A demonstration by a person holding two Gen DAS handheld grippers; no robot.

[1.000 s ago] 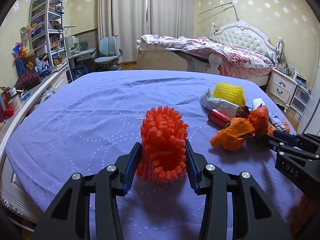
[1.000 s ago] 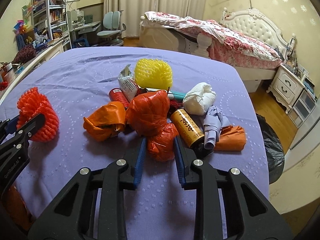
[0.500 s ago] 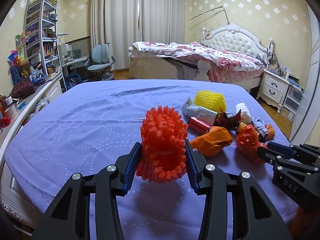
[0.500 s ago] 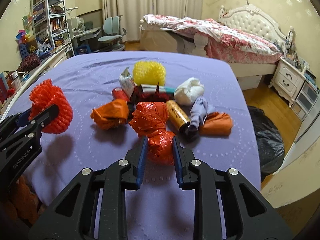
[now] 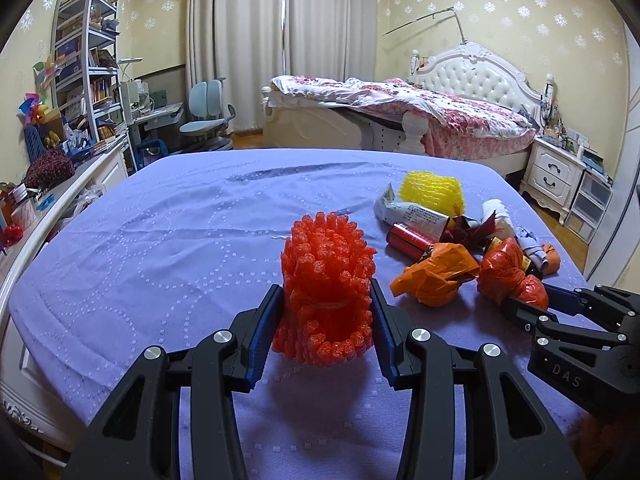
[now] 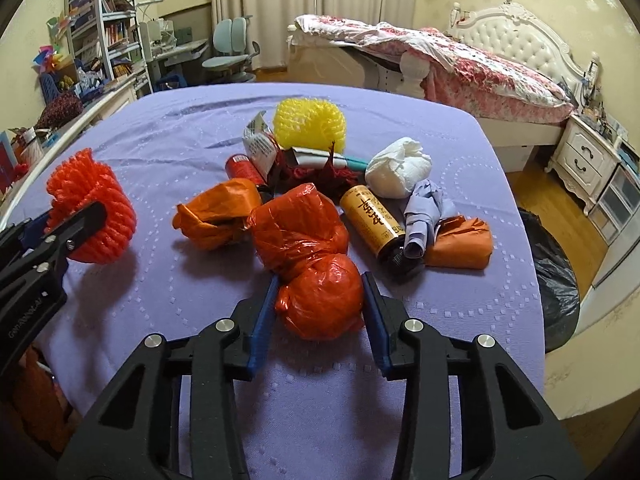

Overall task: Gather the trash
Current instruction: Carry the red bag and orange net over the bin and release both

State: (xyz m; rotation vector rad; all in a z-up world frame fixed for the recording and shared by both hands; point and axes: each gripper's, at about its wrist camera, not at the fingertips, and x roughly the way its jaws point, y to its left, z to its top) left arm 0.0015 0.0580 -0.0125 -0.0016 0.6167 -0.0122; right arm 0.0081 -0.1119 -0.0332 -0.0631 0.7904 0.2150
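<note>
My left gripper [image 5: 325, 312] is shut on a red foam fruit net [image 5: 326, 280] and holds it above the purple cloth; the net also shows in the right wrist view [image 6: 90, 210]. My right gripper [image 6: 320, 300] is shut on a knotted red plastic bag [image 6: 308, 256], lifted off the trash pile; it shows in the left wrist view too [image 5: 508, 276]. The pile holds an orange bag [image 6: 218, 216], a yellow foam net [image 6: 310, 124], a gold can [image 6: 372, 220], a white wad [image 6: 400, 168] and a red can [image 6: 242, 168].
The purple-clothed table [image 5: 160, 240] fills both views. A black trash bag [image 6: 556, 280] sits on the floor past its right edge. A bed [image 5: 420, 112], a nightstand [image 5: 556, 172], a shelf [image 5: 80, 60] and a desk chair [image 5: 206, 120] stand beyond.
Both grippers have risen and pulled back from the table with their loads. The red bag has come away from the pile.
</note>
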